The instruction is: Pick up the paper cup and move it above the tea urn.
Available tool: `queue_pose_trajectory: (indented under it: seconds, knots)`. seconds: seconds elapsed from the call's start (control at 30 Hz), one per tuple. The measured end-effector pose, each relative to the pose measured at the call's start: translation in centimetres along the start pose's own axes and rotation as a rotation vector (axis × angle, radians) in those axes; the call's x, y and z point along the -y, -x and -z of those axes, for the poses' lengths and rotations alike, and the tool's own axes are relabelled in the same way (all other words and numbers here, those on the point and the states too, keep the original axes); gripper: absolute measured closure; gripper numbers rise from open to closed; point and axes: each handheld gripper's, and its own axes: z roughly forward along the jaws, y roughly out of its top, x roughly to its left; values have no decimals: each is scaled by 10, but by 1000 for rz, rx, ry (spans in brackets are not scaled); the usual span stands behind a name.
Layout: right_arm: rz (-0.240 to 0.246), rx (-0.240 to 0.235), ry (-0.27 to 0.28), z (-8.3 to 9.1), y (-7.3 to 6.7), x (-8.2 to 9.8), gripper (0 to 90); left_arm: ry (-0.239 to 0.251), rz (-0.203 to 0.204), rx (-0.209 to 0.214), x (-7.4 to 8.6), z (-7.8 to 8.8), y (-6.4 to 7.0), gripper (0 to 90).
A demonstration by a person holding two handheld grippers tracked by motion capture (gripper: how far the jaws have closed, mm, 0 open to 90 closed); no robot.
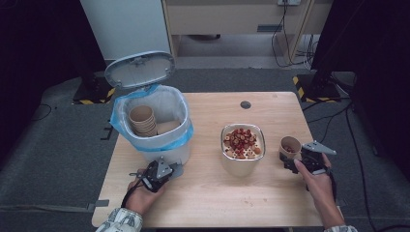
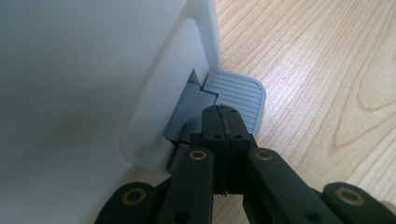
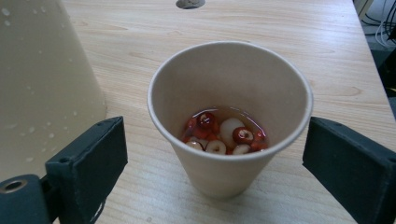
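Paper cup (image 3: 229, 116) upright, mouth up, between released right claw (image 3: 224, 163), left claw (image 2: 223, 122) clenched empty

The bench (image 1: 208, 193) is pale wood with a visible grain and a matt, smooth top. At its left edge the bin (image 1: 167, 152) has smooth white plastic walls, a thin glossy blue plastic liner (image 1: 121, 123) and a grey plastic pedal (image 2: 236, 95) ribbed with fine grooves. The stacked cups (image 1: 142, 121) inside it look like matt brown paper. Near the right edge, the cup (image 3: 229, 140) is plain matt paper, its contents wet and shiny. The container (image 1: 242, 159) at mid-bench has a glossy metal-looking rim. The right tongs (image 3: 215, 154) carry matt black pads with a slightly rough face; the left tongs (image 2: 223, 122) are matt black plastic with brass-coloured rivets.
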Motion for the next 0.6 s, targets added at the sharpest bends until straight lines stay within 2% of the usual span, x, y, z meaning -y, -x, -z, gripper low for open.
queue_pose_trajectory:
  seconds: [0.4, 0.6]
  knots:
    - [-13, -1, 19, -9, 1, -1, 83, 2, 1, 2, 0, 0, 0, 897]
    - [-3, -3, 21, -12, -1, 0, 89, 3, 3, 4, 0, 0, 0, 897]
